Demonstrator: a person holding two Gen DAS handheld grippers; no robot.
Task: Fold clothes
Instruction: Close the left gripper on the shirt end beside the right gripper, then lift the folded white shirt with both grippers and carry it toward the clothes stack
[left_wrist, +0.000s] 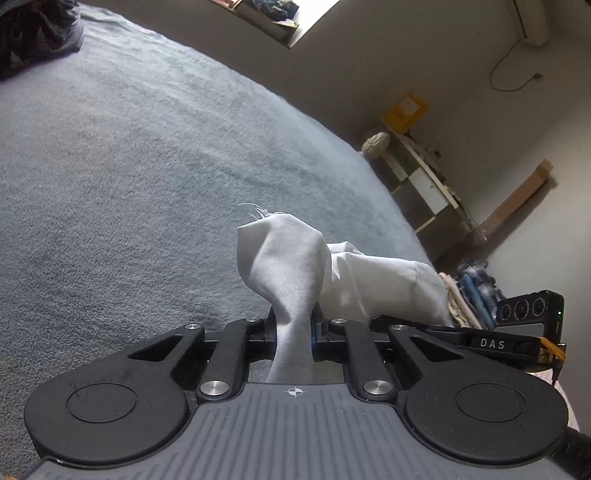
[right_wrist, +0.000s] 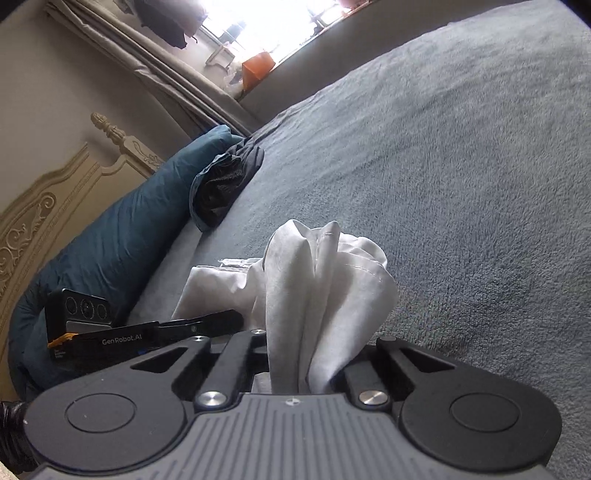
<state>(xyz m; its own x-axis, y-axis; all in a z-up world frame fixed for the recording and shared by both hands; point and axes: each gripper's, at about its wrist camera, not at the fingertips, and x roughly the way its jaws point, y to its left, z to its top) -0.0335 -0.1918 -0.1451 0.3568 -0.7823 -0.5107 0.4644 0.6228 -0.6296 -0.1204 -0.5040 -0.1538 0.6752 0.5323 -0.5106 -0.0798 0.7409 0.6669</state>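
A white cloth garment (left_wrist: 284, 258) is bunched up above the grey-blue bed cover (left_wrist: 129, 166). My left gripper (left_wrist: 293, 332) is shut on one pinched fold of it, which stands up past the jaws with loose threads at its tip. The rest of the cloth trails right toward the other gripper's body (left_wrist: 517, 332). In the right wrist view, my right gripper (right_wrist: 306, 365) is shut on another gathered part of the white garment (right_wrist: 325, 277), whose folds rise above the jaws. The left gripper's body (right_wrist: 122, 336) lies close at the left.
A dark teal pillow (right_wrist: 110, 240) and a dark crumpled garment (right_wrist: 221, 184) lie by the carved headboard (right_wrist: 44, 206). Another dark garment (left_wrist: 33, 33) sits at the bed's far corner. Shelves (left_wrist: 424, 173), folded clothes (left_wrist: 469, 291) and a window (right_wrist: 258, 22) surround the bed.
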